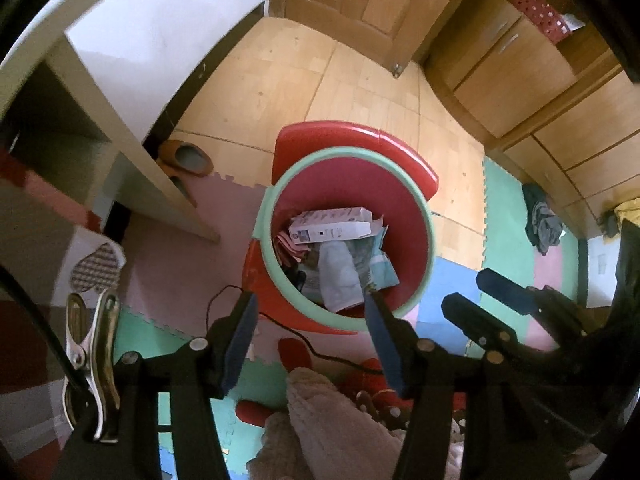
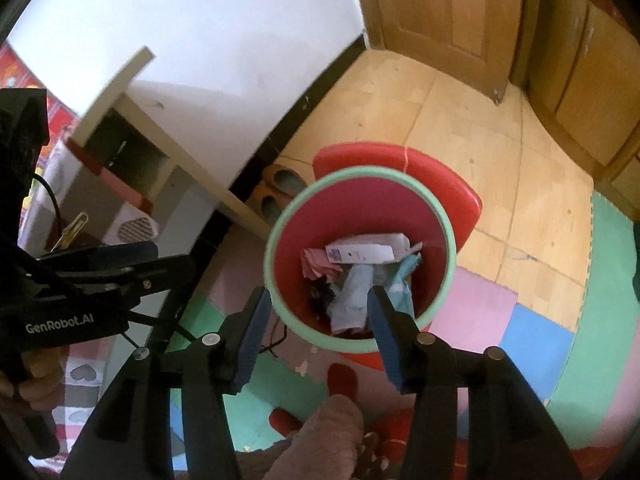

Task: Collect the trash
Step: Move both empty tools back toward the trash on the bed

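Trash (image 1: 340, 256) lies heaped in the bin (image 1: 424, 216), straight below both grippers. Left gripper (image 1: 312, 336) and right gripper (image 2: 320, 324) stand parted and hold nothing, side by side above the bin's near rim. A white carton (image 1: 332, 226) lies crosswise on top. Neither hand looks clearly nearer.

Bin (image 1: 428, 236) mouth stands open; shelf unit (image 1: 132, 152) crowds its left
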The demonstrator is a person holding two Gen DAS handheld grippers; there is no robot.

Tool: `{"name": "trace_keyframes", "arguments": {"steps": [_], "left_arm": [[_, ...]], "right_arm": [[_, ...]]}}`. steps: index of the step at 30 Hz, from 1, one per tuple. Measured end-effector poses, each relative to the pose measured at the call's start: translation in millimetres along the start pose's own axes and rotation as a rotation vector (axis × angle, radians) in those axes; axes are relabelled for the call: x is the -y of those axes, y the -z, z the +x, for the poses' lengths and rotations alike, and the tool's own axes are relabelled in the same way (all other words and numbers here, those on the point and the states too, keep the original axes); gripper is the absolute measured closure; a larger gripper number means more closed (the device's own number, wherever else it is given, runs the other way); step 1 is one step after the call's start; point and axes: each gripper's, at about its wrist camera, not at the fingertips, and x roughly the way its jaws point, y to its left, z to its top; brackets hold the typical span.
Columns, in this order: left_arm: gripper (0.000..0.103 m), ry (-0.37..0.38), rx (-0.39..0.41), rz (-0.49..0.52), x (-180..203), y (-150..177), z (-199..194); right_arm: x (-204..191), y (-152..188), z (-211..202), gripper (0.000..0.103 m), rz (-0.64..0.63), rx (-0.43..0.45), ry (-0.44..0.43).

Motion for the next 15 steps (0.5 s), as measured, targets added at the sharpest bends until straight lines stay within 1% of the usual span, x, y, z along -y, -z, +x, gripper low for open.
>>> {"name": "trace_keyframes", "arguments": {"steps": [8,15], "left_arm": [[0.042,-0.005,0.064,-0.005,-8,13,-45],[0.041,-0.002,0.112,-0.028,-23,26,-83]], "right_arm": [[-32,-3,-32,0.052,-0.057,0.057,0.009],[-61,-6,-59,0.052,-0.098,0.097,-0.014]]}}
